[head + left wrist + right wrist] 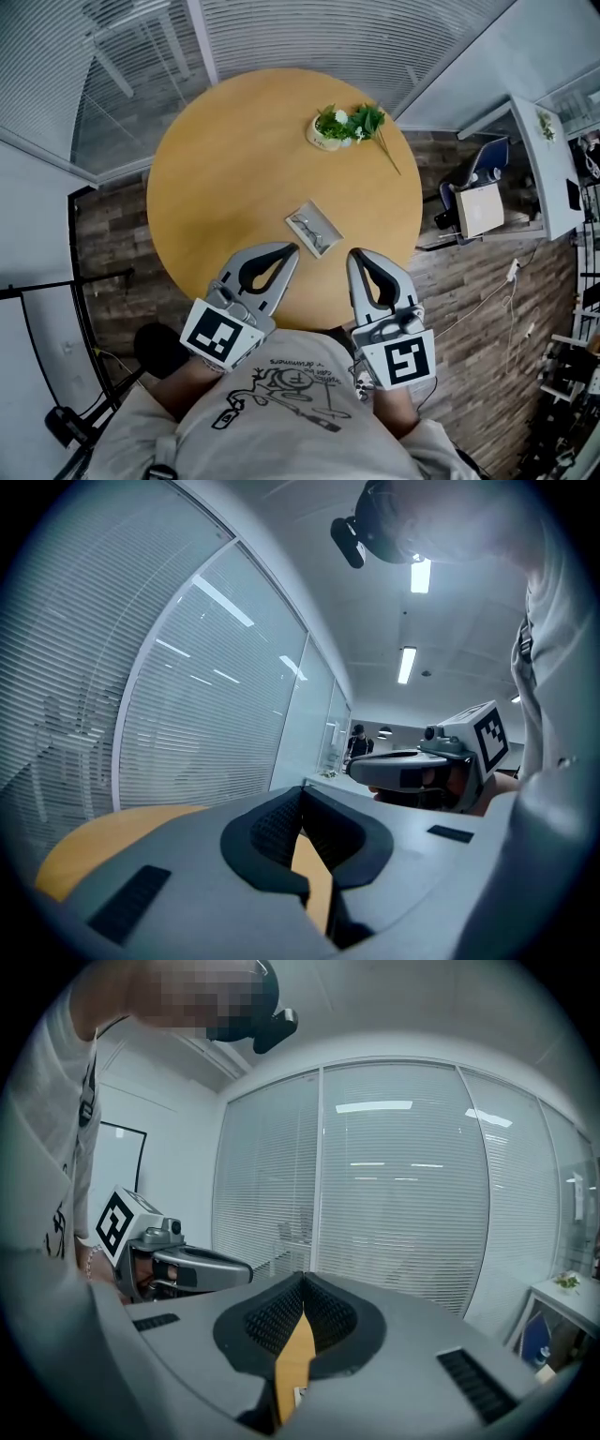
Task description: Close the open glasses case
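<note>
Lying open: flat rectangular glasses case (314,228) | round wooden table (225,159) | left gripper (292,249), right gripper (353,254) closed, empty

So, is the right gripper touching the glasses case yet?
Apart. The head view shows bare table between the right gripper and the glasses case. The right gripper view shows its jaws together with nothing between them.

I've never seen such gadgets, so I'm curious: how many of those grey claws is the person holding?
2: the left claw and the right claw, side by side over the near edge of the table. None seems hidden.
</note>
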The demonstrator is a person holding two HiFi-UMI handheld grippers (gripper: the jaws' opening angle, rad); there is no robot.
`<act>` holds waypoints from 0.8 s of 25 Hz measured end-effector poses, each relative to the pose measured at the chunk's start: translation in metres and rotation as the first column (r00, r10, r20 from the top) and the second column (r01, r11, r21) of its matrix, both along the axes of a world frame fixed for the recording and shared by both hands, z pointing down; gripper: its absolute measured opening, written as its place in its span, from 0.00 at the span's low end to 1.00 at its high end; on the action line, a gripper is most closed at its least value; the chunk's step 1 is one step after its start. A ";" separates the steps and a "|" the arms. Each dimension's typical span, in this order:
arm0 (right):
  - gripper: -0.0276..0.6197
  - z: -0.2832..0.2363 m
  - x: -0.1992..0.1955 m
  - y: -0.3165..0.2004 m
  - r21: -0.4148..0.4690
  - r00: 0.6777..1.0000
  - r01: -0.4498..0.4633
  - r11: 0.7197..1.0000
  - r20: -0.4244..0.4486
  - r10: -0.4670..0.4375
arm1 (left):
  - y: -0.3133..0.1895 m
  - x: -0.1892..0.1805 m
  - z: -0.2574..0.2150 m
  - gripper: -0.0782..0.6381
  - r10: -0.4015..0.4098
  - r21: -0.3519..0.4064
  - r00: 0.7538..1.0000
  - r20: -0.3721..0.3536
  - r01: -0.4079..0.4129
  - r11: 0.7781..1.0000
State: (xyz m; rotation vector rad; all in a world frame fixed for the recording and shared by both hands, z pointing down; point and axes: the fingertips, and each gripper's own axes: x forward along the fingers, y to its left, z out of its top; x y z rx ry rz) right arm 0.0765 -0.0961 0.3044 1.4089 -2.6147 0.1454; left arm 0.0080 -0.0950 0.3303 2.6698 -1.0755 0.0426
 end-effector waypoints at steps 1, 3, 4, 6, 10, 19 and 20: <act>0.06 0.003 0.000 -0.001 -0.002 1.000 0.006 1.000 -0.010 -0.006 | -0.002 0.000 0.002 0.13 -0.002 0.009 1.000 -0.004 0.002 1.000; 0.06 0.011 -0.001 -0.003 -0.009 0.999 0.025 1.000 -0.038 -0.025 | -0.005 0.002 0.006 0.13 0.000 0.031 1.000 -0.007 0.000 1.000; 0.06 0.016 -0.001 -0.004 -0.014 0.998 0.031 0.999 -0.051 -0.032 | -0.006 0.003 0.010 0.13 0.004 0.043 1.000 -0.003 -0.004 0.999; 0.06 0.027 -0.001 -0.005 -0.024 0.996 0.044 0.999 -0.076 -0.045 | -0.007 0.006 0.020 0.13 0.012 0.055 1.000 0.015 -0.013 0.998; 0.06 0.046 0.004 -0.008 -0.009 0.997 0.030 1.000 -0.068 -0.031 | -0.006 0.012 0.048 0.13 0.031 0.028 0.997 0.069 -0.033 0.999; 0.06 0.098 0.013 -0.012 -0.041 0.989 0.019 0.999 -0.148 -0.025 | -0.002 0.020 0.128 0.13 0.055 -0.092 0.988 0.144 -0.042 0.995; 0.06 0.102 0.013 -0.013 -0.025 0.990 0.024 0.999 -0.141 -0.027 | -0.002 0.020 0.136 0.13 0.059 -0.106 0.987 0.147 -0.043 0.993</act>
